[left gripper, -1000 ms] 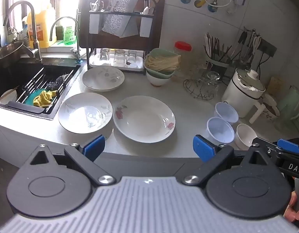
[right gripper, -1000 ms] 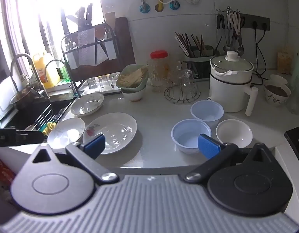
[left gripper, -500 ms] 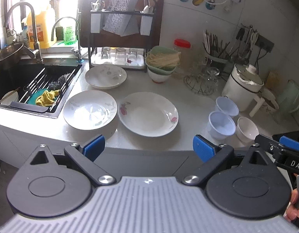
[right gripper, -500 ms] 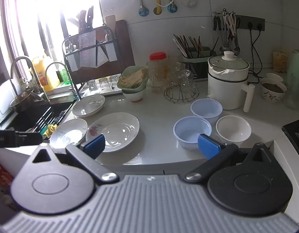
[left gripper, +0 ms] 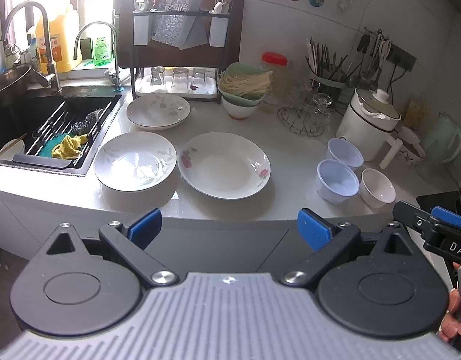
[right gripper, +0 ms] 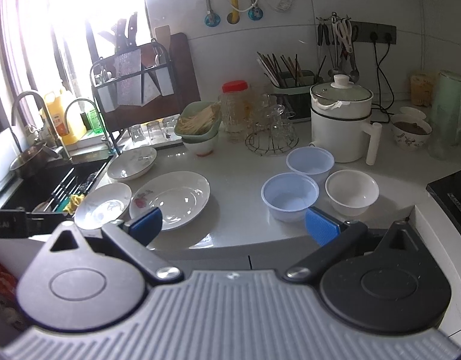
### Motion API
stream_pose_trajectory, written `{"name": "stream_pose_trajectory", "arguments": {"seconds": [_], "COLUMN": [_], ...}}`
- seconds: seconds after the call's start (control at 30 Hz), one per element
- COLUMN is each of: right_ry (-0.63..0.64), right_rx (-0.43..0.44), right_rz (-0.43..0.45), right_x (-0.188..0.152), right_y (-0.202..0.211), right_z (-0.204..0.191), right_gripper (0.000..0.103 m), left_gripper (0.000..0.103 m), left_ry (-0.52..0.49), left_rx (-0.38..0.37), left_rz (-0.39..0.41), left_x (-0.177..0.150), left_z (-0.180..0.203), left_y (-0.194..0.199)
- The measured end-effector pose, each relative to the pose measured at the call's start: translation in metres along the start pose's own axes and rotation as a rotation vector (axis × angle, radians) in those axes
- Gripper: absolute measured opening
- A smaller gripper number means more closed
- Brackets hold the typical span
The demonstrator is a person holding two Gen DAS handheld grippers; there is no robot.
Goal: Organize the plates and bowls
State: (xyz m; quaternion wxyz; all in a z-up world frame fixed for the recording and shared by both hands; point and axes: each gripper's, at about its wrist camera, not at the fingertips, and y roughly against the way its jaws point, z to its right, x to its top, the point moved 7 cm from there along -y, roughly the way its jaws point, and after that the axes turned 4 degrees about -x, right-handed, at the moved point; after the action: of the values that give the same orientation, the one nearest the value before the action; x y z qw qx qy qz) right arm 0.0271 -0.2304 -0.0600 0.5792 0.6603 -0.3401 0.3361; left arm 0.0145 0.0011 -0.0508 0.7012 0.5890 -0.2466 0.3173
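Three white plates lie on the grey counter: a rose-patterned plate (left gripper: pixel 224 165) in the middle, a leaf-patterned plate (left gripper: pixel 135 161) left of it near the sink, and a third plate (left gripper: pixel 158 111) behind them. Two pale blue bowls (left gripper: pixel 337 181) (left gripper: pixel 344 153) and a white bowl (left gripper: pixel 377 187) cluster at the right. My left gripper (left gripper: pixel 229 232) is open, empty, in front of the counter edge below the rose plate (right gripper: pixel 170 199). My right gripper (right gripper: pixel 233 225) is open and empty too, just short of the near blue bowl (right gripper: pixel 289 199) and white bowl (right gripper: pixel 352 192).
A black sink (left gripper: pixel 35 132) with a drain rack and yellow cloth sits left. A dark dish rack (left gripper: pixel 182 48), a green bowl of noodles (left gripper: pixel 245 85), a wire glass holder (left gripper: pixel 305 117) and a white electric pot (left gripper: pixel 368 123) line the back. A black stovetop (right gripper: pixel 452 192) lies right.
Both grippers have drawn back from the counter and risen a little, so plates and bowls sit farther off and more cabinet front shows. Nothing on the counter has moved.
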Motion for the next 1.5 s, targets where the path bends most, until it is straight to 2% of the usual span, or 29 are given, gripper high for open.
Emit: {"name": "stream_pose_trajectory", "arguments": {"seconds": [0.8, 1.03, 1.5], "right_ry": [0.030, 0.017, 0.003], "right_rx": [0.034, 0.017, 0.008], "right_rz": [0.029, 0.038, -0.004], "right_x": [0.004, 0.006, 0.004], "right_y": [0.008, 0.011, -0.001], "right_z": [-0.007, 0.000, 0.002], "right_gripper": [0.103, 0.103, 0.103], "left_gripper": [0.099, 0.099, 0.099], "left_ry": [0.003, 0.008, 0.030], "left_rx": [-0.001, -0.008, -0.007], "left_rz": [0.015, 0.007, -0.008], "left_x": [-0.004, -0.009, -0.004], "left_z": [0.006, 0.010, 0.008], "left_y": [0.014, 0.011, 0.004]}}
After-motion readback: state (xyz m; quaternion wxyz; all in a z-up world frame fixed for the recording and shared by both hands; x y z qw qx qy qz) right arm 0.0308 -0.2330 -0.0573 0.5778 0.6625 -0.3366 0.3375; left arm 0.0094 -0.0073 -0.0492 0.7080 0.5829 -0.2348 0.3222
